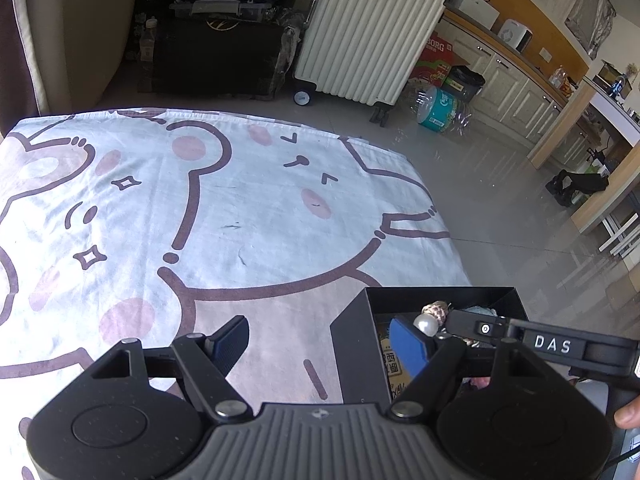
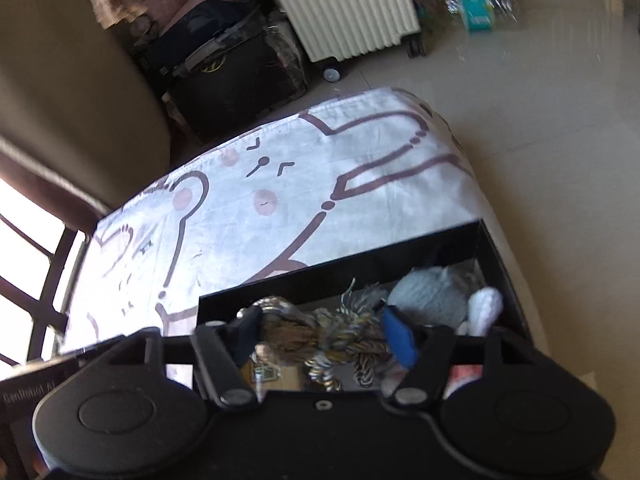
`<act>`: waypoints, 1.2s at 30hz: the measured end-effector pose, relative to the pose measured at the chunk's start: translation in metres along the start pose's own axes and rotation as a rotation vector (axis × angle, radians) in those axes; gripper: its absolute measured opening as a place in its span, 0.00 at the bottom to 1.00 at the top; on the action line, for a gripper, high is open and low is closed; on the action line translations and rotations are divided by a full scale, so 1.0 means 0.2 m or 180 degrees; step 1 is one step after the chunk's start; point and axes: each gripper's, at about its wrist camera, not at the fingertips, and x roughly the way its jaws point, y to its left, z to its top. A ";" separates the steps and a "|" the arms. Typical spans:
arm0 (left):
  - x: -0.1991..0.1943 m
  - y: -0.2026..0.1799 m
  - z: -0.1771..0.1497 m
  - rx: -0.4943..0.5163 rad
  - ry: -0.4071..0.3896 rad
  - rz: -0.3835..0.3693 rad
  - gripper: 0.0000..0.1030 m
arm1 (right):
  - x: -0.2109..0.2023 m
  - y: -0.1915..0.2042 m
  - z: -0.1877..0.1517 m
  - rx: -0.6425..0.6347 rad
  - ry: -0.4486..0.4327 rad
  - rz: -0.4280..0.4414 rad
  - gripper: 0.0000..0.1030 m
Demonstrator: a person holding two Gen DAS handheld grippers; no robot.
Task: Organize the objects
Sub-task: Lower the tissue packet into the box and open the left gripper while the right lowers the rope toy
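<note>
Hanging over the black box (image 2: 496,256), the right gripper (image 2: 324,332) has its jaws wide apart around a rope toy (image 2: 344,340) — soft, light, floppy, so grab its thick middle. Can't tell if they touch it. The left gripper (image 1: 324,344), jaws apart w/ nothing held, straddles the box's left wall.

Daylight, fairly bright in both views. Right wrist view: window (image 2: 24,240) at left edge blown out to white; whole frame soft with motion blur, worst on the rope tangle (image 2: 340,340). Left wrist view sharp. Sheen on the floor tiles (image 1: 500,208). Black box (image 1: 356,344) interior falls into shadow. Strong fisheye bending at edges; corners vignette dark.
</note>
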 end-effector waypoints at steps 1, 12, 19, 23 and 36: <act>0.00 0.00 0.00 0.0009 0.0004 -0.0003 0.76 | -0.01 0.02 0.00 -0.0140 -0.0004 -0.0068 0.55; 0.00 -0.01 0.00 0.0014 0.0010 0.0009 0.76 | -0.02 0.16 -0.02 -0.0784 -0.0062 -0.0338 0.52; 0.00 0.01 0.00 0.0020 -0.0011 0.0020 0.76 | -0.11 0.22 -0.04 -0.1426 -0.0174 -0.0170 0.47; 0.00 0.03 0.00 0.0005 -0.0005 0.0032 0.76 | -0.12 0.25 -0.12 -0.2040 -0.0039 -0.0167 0.47; -0.01 0.05 0.00 -0.0002 0.0007 0.0040 0.75 | 0.08 0.27 -0.16 -0.2087 0.0270 -0.0293 0.41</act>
